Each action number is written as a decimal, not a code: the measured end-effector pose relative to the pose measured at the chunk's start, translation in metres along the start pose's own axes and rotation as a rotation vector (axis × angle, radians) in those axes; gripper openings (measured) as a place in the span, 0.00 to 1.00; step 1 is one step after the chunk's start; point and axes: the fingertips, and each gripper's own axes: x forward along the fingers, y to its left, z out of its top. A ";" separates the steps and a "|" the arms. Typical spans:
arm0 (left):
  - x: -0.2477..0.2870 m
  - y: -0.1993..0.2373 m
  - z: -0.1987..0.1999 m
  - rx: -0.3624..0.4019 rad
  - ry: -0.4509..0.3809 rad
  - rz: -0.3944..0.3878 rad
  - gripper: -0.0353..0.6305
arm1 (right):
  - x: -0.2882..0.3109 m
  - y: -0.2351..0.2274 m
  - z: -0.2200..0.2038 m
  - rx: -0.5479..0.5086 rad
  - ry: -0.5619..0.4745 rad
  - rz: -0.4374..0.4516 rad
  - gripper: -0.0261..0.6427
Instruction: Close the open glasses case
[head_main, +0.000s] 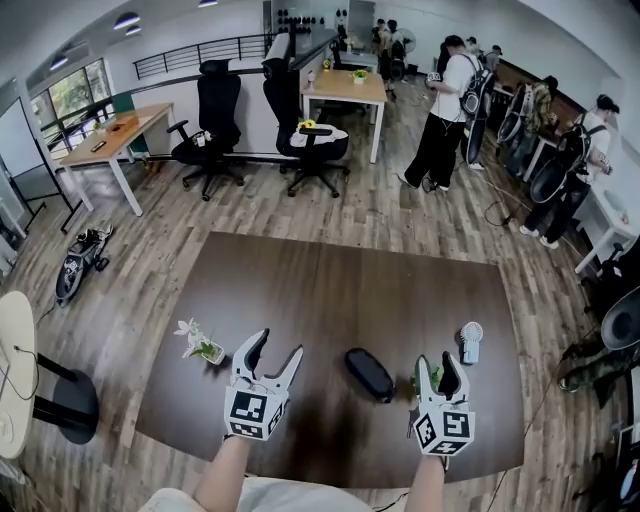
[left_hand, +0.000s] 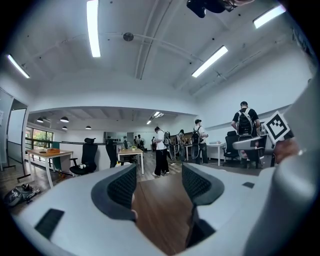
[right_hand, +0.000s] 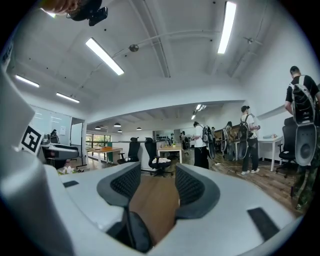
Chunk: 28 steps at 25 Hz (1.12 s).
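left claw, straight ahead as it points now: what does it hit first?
Probably nothing: the open left claw looks along bare tabletop to the far edge, and the glasses case lies off to its right. Depth is unclear.

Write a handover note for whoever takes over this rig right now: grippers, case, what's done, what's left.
Left gripper: open, empty, left of the case.
Right gripper: open, empty, right of the case.
Glasses case: lies on the table between the two grippers, touched by neither. It looks low and dark; whether the lid is open is unclear in the head view.
Done: nothing confirmed.
Left: check the lid and press it shut if open.
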 end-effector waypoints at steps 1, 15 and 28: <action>0.001 0.000 -0.004 -0.002 0.007 -0.002 0.49 | 0.005 0.005 -0.007 -0.010 0.026 0.022 0.36; 0.016 -0.006 -0.067 -0.058 0.134 -0.055 0.49 | 0.069 0.047 -0.134 -0.037 0.464 0.328 0.36; 0.035 -0.020 -0.098 -0.105 0.200 -0.129 0.49 | 0.094 0.047 -0.210 0.135 0.731 0.468 0.37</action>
